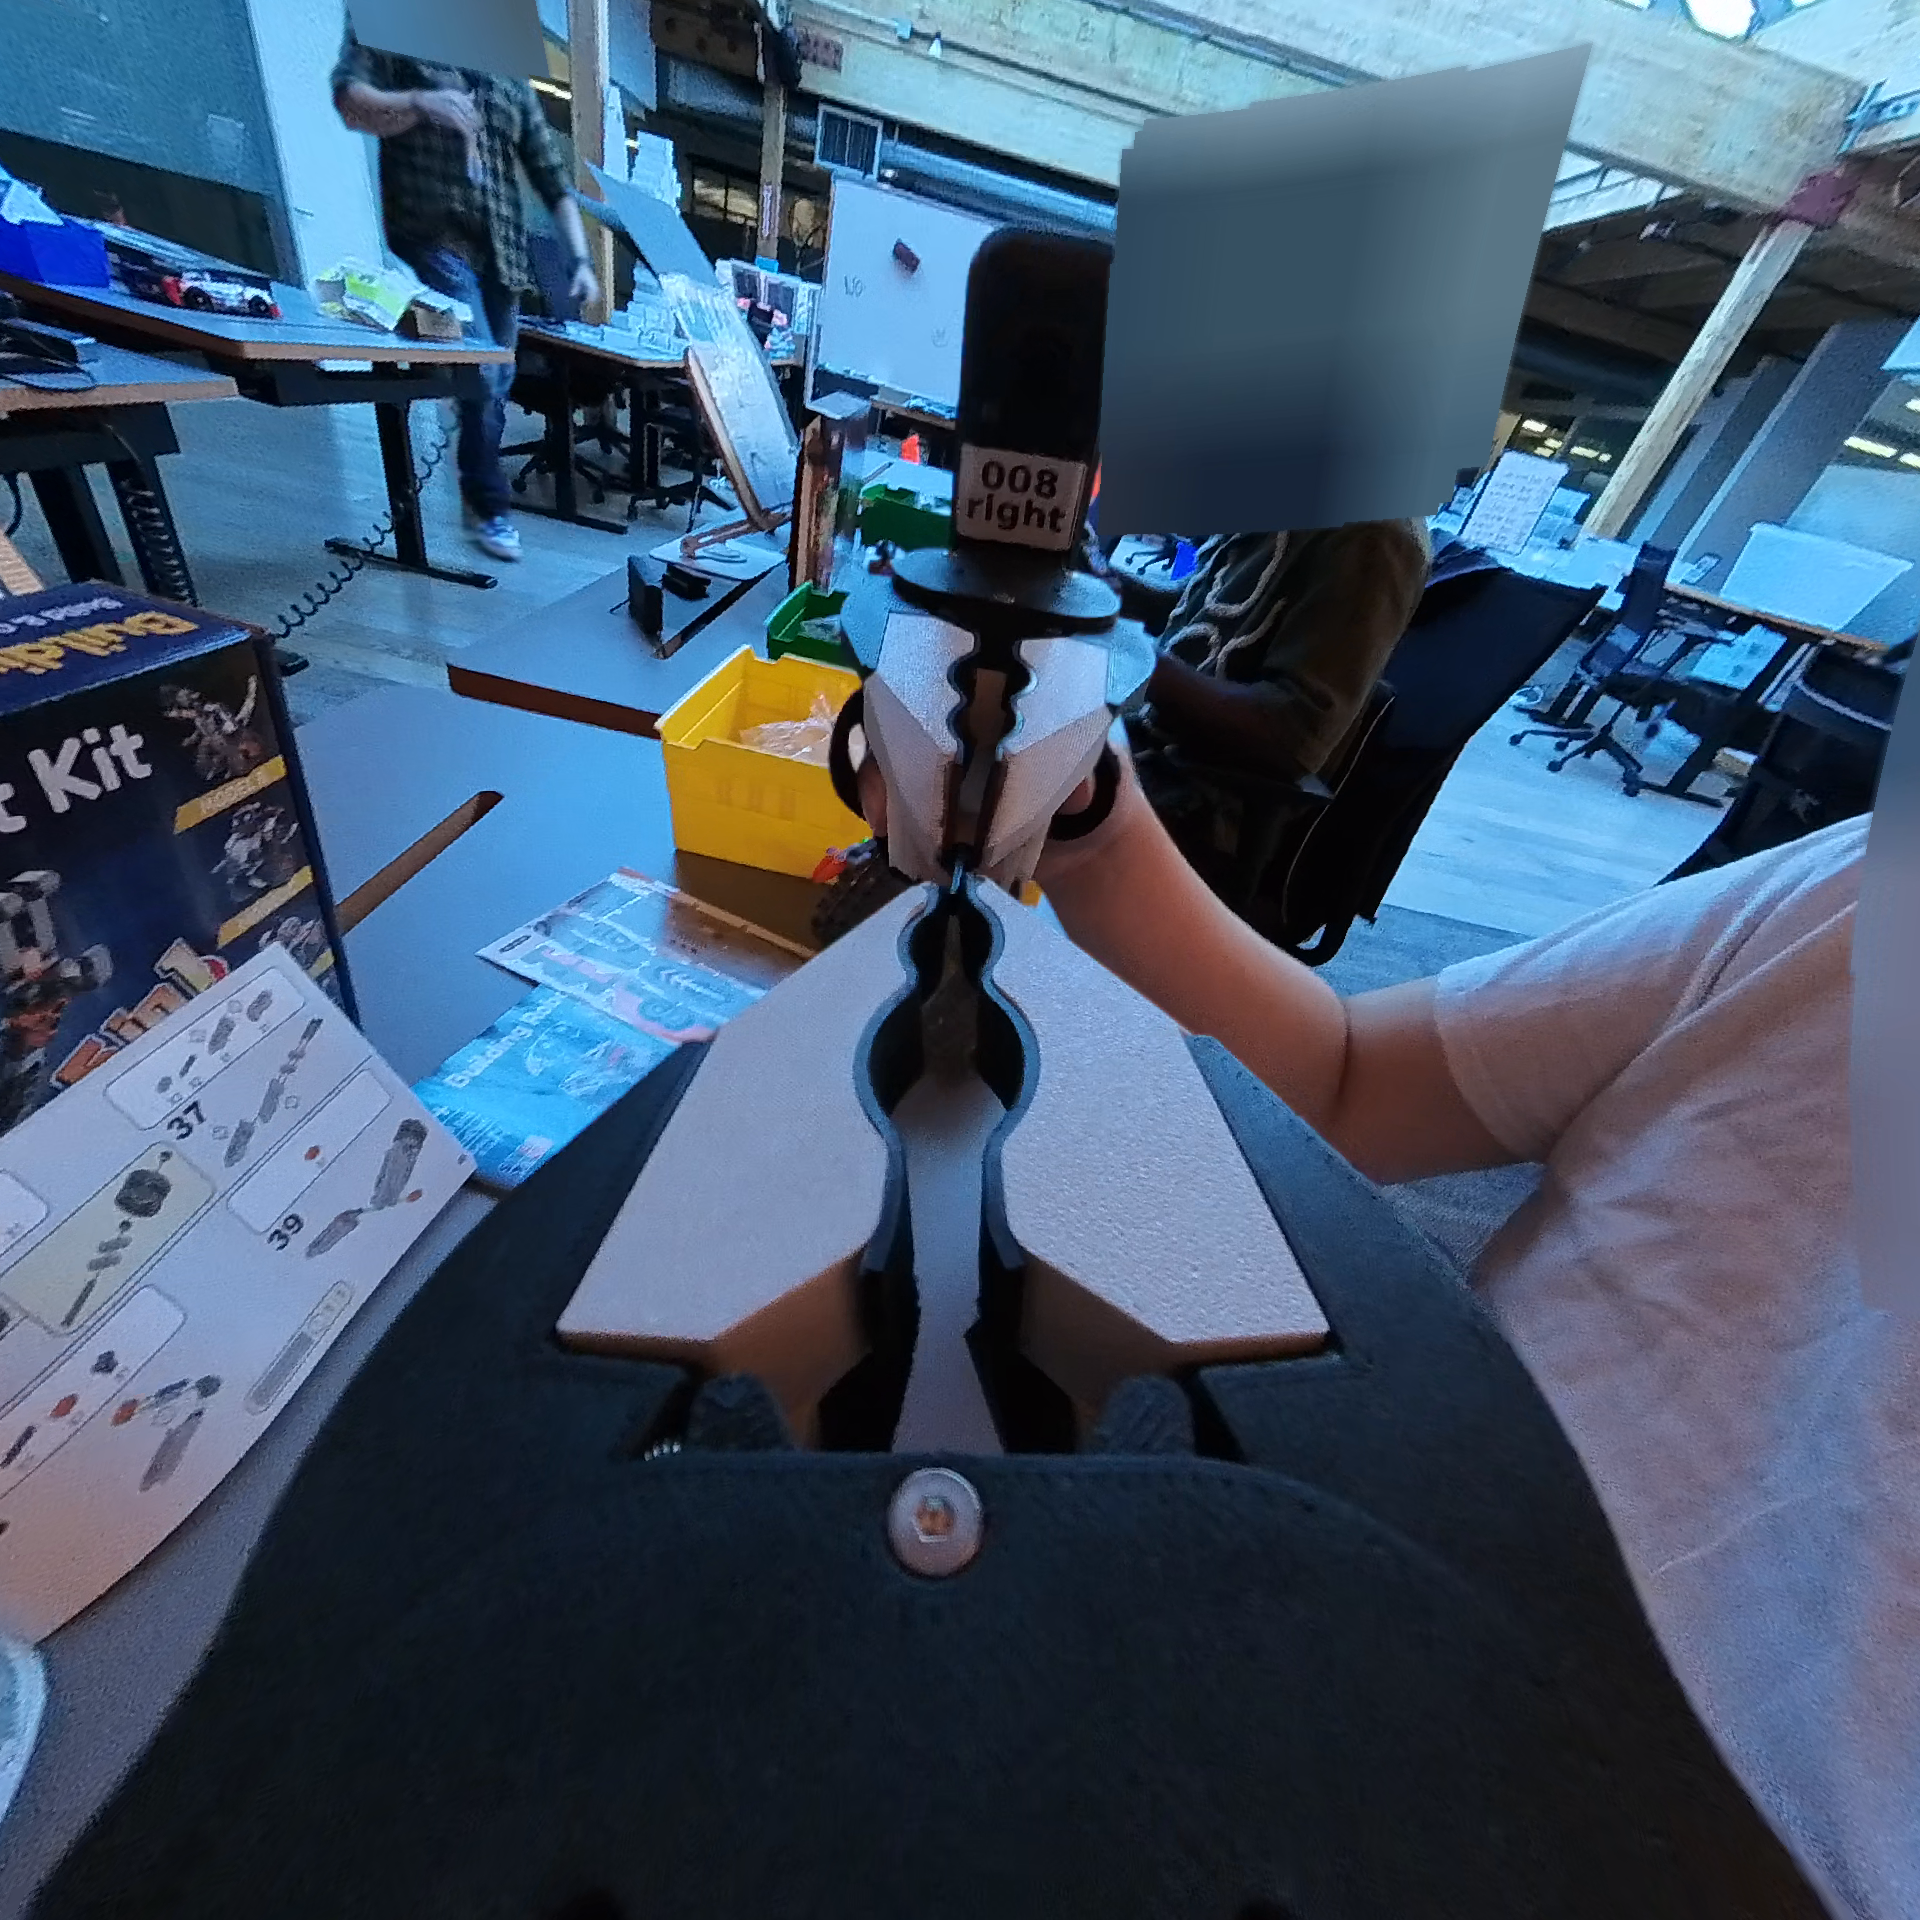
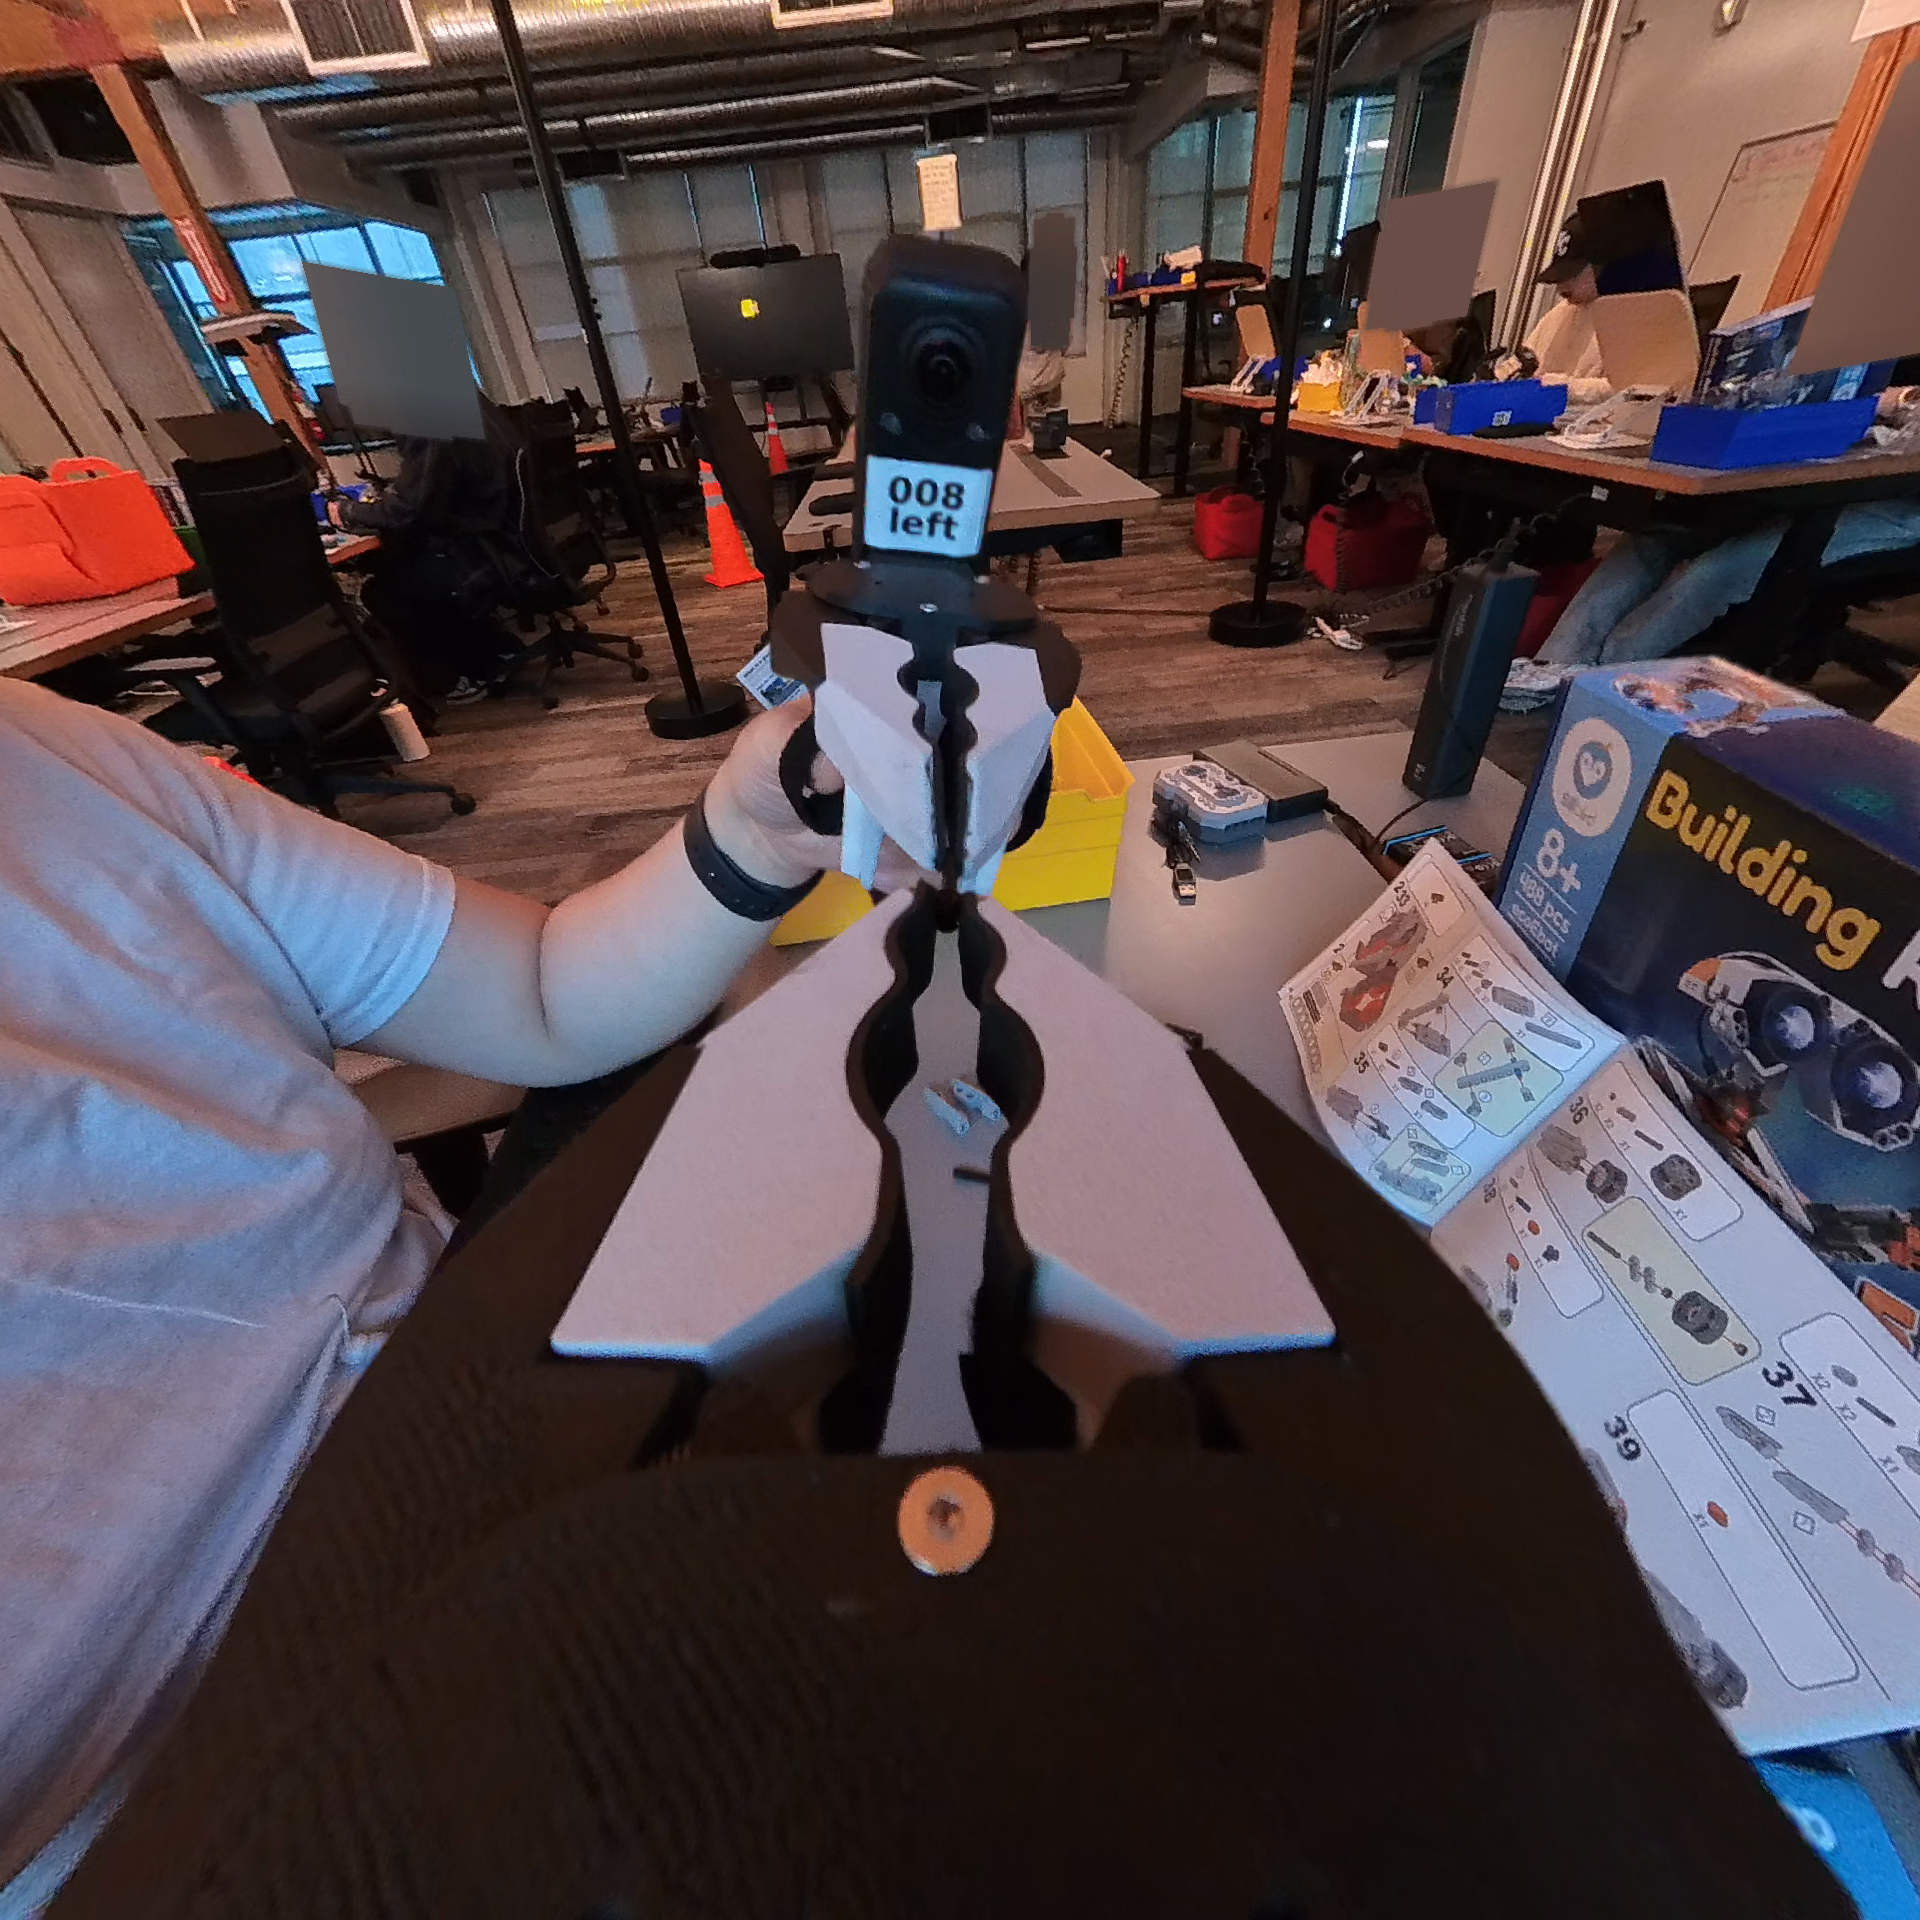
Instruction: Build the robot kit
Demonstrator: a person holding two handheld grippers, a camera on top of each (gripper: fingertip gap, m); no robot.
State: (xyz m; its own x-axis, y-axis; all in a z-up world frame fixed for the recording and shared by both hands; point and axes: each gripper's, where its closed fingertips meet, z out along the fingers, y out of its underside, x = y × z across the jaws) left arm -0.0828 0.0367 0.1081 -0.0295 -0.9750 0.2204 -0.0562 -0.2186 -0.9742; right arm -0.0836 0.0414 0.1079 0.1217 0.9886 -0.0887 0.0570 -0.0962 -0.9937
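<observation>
Both views are bright and evenly lit; daylight enters through a skylight (image 1: 1720, 12) in the left wrist view and windows (image 2: 312, 270) in the right. Wide-angle distortion bends the edges, the walking person (image 1: 457, 208) is motion-blurred, and shadows are soft

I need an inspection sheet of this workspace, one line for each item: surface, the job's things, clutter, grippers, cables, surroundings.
Surface: grey table, partly covered with papers.
Job's things: small dark part pinched between both tips; two small grey pieces lie on the table.
Clutter: yellow bin, kit box, open instruction sheet, leaflets, grey controller.
Grippers: left gripper and right gripper meet tip to tip, both shut on the part.
Cables: black cable runs beside the box.
Surroundings: open office with desks, chairs, orange cones and seated people.
</observation>
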